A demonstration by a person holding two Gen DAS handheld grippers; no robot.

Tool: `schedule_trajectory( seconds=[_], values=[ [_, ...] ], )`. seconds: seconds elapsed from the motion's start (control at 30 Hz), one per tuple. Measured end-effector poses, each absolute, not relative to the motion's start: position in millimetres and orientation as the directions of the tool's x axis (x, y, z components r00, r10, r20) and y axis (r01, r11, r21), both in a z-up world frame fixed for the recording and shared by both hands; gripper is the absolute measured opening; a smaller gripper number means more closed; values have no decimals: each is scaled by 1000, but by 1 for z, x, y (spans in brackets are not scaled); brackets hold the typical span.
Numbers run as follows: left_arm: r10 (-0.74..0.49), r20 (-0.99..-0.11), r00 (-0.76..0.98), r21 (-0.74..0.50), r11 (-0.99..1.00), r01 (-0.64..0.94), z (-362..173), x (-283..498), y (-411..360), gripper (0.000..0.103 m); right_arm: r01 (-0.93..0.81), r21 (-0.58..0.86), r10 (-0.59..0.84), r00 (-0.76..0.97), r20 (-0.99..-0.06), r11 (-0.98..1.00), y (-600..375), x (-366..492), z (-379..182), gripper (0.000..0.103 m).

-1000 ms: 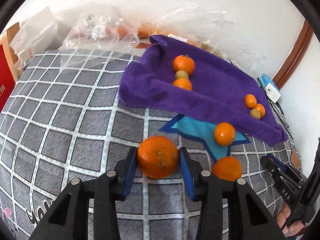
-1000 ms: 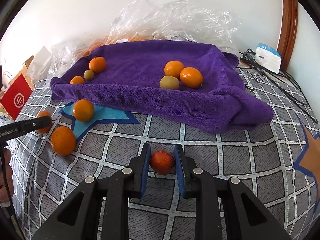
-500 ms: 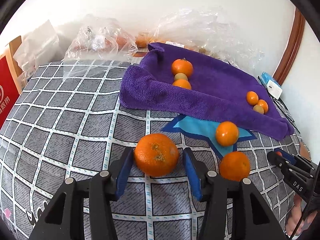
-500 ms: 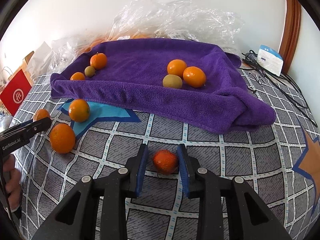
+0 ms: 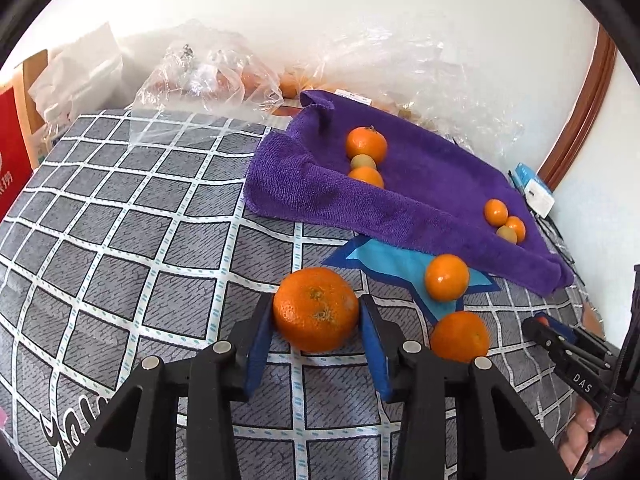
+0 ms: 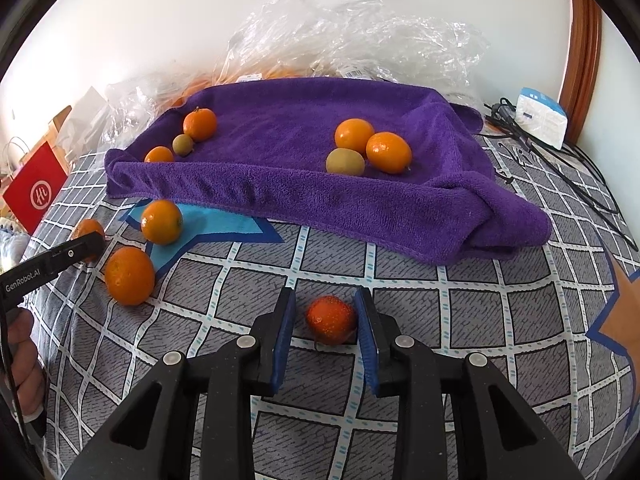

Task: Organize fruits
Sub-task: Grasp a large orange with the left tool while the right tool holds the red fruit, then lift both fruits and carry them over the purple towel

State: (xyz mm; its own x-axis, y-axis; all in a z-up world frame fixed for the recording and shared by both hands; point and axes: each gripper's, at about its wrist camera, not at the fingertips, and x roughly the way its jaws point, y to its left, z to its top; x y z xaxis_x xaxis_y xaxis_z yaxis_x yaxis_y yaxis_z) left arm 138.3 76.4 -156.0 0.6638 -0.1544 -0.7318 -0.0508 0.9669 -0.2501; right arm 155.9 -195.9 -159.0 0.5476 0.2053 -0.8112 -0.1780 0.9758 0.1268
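Observation:
In the left wrist view my left gripper (image 5: 316,322) is open, its blue pads on either side of a large orange (image 5: 316,309) that rests on the grey checked cover (image 5: 120,240). In the right wrist view my right gripper (image 6: 325,320) is open around a small red-orange fruit (image 6: 331,319) lying on the cover, with gaps on both sides. A purple towel (image 6: 300,184) lies behind, holding two groups of oranges and kiwis (image 6: 346,161). Two more oranges (image 5: 460,336) (image 5: 447,277) lie loose in front of the towel.
Clear plastic bags (image 6: 340,40) with more fruit are heaped behind the towel against the wall. A red paper bag (image 6: 36,192) stands at the left. A white box (image 6: 540,118) and black cables (image 6: 560,160) lie at the right.
Both grippers have opened: the left let go of the large orange, the right let go of the small red-orange fruit. Both fruits now rest on the cover between the jaws.

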Motion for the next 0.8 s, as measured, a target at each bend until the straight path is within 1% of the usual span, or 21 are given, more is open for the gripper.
schedule_trajectory(
  seconds=[0.23,0.27,0.33,0.53,0.63,0.8],
  values=[
    [-146,-708,691,-266,962,-69,-153,132,81,39,-150,117,181,553,-813,982,-198,148,-159,31],
    [-145,-708,692,-266,961,-72,-152,133,81,39,-151,106,173,556,-813,983,-196,148,-159,30],
    [-146,-704,695,-271,960,-74,-152,132,82,39,-150,81,152,561,-814,985,-194,147,-159,24],
    [-149,-683,715,-279,958,-67,-147,128,83,39,-127,111,164,562,-811,986,-200,145,-155,24],
    [-168,-675,719,-290,956,-49,-144,125,81,39,-119,112,160,572,-804,987,-203,142,-144,24],
    [-184,-685,705,-314,948,-57,-137,119,80,39,-110,116,159,605,-780,987,-209,141,-118,24]
  ],
)
